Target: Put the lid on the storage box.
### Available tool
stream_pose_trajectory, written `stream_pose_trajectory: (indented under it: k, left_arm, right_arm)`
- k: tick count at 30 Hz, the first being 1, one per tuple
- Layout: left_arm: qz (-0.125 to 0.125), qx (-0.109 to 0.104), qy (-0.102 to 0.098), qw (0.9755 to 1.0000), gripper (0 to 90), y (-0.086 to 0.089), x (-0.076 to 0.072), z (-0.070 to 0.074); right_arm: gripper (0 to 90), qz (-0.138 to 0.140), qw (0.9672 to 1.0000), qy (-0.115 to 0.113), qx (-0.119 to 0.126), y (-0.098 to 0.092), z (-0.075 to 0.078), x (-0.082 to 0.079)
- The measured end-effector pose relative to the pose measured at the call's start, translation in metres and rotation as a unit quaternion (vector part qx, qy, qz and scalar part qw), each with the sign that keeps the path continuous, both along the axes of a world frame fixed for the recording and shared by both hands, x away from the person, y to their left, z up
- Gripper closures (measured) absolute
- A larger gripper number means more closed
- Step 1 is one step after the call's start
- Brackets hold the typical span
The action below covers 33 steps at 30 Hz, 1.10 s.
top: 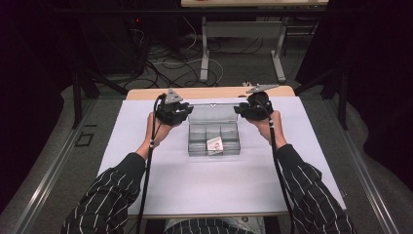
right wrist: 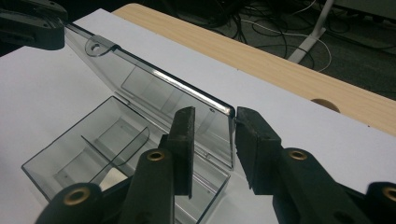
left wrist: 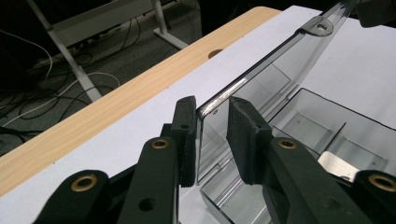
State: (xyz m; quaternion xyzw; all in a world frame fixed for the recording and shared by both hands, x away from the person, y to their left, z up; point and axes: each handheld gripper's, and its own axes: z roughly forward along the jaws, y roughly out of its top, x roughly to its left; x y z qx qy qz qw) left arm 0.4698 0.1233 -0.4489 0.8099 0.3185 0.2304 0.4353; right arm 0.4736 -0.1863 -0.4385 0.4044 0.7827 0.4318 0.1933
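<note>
Clear smoky plastic forms the compartment box (top: pixel 214 141) that sits in the middle of a white sheet (top: pixel 146 170) covering the wooden table (top: pixel 146 92). Its hinged lid (top: pixel 213 111) stands open, raised upright along the far side of the box. Dividers split the box into small compartments, and a small packet (top: pixel 215 144) lies in a middle compartment of the near row.

A person in striped sleeves reaches in from the near edge, one gripper in each hand. The left gripper (top: pixel 186 111) is at the left end of the lid. In the left gripper view its two black fingers (left wrist: pixel 187 135) straddle the lid's upper corner (left wrist: pixel 205 112); one pad lies against the plastic, the other stands a little clear of it, so the corner sits loosely between the fingers rather than being pinched.

The right gripper (top: pixel 237 110) is at the lid's right end. In the right gripper view its fingers (right wrist: pixel 184 140) bracket the lid's other upper corner (right wrist: pixel 226 111), with a visible gap on both sides, so the corner is released.

A tab with a hole (right wrist: pixel 97 46) sticks up from the middle of the lid's top edge. Cables lie on the floor beyond the table.
</note>
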Motion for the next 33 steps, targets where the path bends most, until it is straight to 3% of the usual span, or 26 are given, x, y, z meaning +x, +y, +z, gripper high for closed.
stream_pose_trajectory:
  k: [9,33]
  left_arm:
    - [-0.011,0.010,0.003,0.9999,72.8,0.001,-0.007,-0.001]
    - [-0.018,0.007,0.005,0.9998,70.7,0.003,-0.022,-0.007]
  right_arm:
    - [71.2,0.003,1.0000,0.004,-0.004,0.000,0.003,-0.005]
    - [71.6,0.015,0.9998,0.001,-0.015,-0.001,-0.003,-0.021]
